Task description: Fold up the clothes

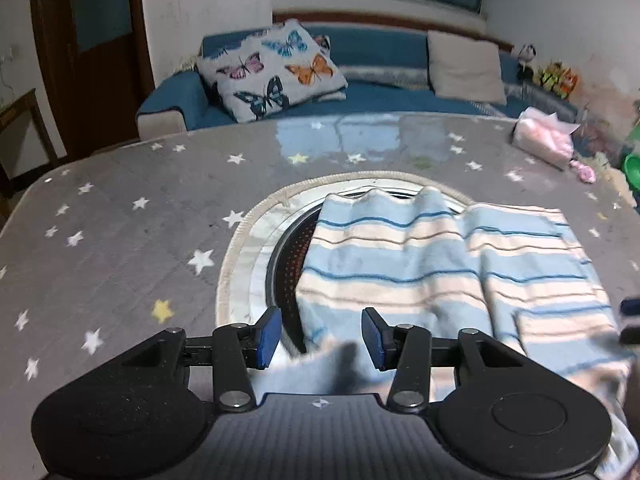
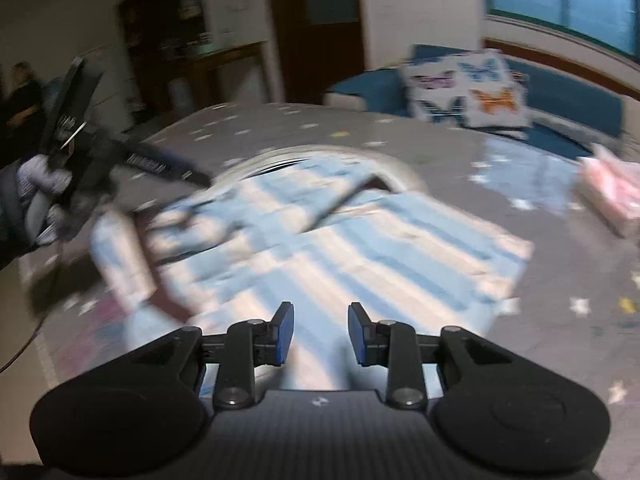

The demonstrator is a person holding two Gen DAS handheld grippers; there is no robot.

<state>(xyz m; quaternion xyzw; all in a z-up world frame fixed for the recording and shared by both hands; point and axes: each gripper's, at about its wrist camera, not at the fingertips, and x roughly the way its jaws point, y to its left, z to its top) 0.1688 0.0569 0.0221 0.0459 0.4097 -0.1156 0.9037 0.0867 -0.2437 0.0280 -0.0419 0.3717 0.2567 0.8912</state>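
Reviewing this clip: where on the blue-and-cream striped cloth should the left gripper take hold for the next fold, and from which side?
Probably the near left corner of the blue-and-cream striped cloth, approached from the near side. That edge lies just ahead of the open left gripper, over the round recess in the grey star-patterned table cover, so one finger could slip beneath.

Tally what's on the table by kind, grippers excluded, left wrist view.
Striped garment: 1
Round woven-edged mat, with a dark round inset partly under the garment: 1
Pink pack at the far right edge: 1
Total: 3, all on the star-print tablecloth. Clutter past the right edge is too blurred to count.
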